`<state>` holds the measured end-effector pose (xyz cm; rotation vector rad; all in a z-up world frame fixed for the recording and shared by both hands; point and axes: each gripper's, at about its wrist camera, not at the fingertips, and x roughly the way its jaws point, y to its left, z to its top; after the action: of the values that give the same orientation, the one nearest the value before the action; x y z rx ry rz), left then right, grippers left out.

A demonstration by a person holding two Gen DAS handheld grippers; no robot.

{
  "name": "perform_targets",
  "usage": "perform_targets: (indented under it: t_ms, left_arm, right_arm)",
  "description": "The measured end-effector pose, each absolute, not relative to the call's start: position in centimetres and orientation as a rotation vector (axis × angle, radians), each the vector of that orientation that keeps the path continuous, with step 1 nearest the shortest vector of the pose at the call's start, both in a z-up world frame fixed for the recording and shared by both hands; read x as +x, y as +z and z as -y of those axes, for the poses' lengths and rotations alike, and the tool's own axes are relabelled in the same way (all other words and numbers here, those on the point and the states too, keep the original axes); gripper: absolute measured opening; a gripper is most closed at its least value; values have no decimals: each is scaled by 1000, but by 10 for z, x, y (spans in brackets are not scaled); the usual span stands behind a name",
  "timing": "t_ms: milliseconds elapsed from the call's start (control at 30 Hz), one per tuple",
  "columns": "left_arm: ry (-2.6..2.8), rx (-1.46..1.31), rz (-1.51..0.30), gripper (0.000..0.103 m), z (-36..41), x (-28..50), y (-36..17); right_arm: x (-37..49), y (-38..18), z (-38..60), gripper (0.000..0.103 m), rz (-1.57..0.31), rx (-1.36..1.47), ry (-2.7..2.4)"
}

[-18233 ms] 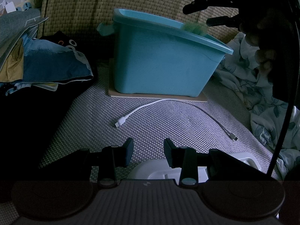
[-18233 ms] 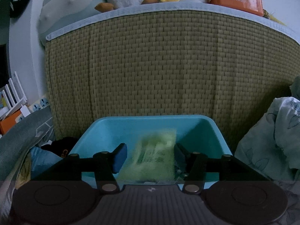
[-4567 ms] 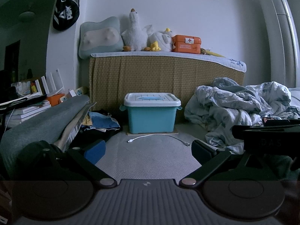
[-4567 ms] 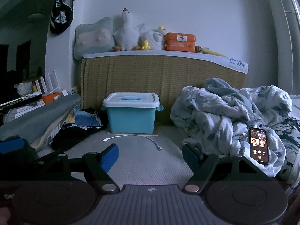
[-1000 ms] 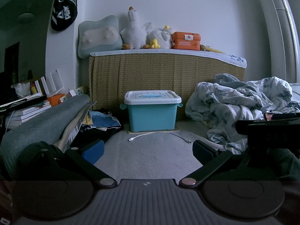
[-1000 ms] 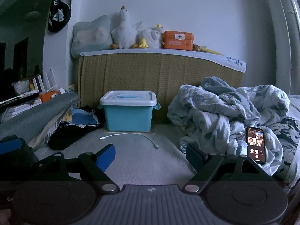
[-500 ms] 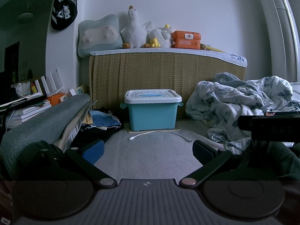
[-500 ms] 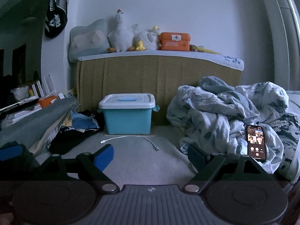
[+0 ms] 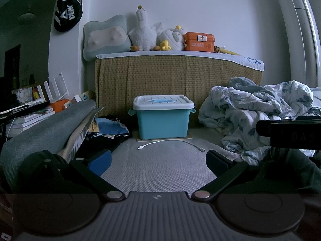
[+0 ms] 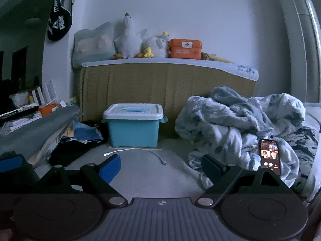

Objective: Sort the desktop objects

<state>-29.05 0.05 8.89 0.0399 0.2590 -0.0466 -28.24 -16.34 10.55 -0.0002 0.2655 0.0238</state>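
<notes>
My left gripper (image 9: 158, 163) and right gripper (image 10: 160, 165) both empty with jaws wide apart, teal lidded bin (image 9: 163, 116) closed at the bed's head edge against the woven headboard (image 9: 176, 82), white cable (image 9: 170, 143) lying just before it, phone (image 10: 269, 156) on the rumpled duvet (image 10: 236, 128)

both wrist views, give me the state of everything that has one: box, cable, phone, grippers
storage box: lid on, closed, upright on a thin board
white cable: loose on the mat in front of the box, plugged into nothing
phone: screen lit, propped on the blanket
left gripper: open, empty
right gripper: open, empty
</notes>
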Motion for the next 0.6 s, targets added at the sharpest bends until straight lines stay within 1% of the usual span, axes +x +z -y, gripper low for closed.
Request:
perform_targets:
  t_ms: [600]
  left_arm:
    - [-47, 40, -261, 103, 0, -291, 89]
  right_arm:
    - [-282, 105, 163, 91, -268, -1, 27]
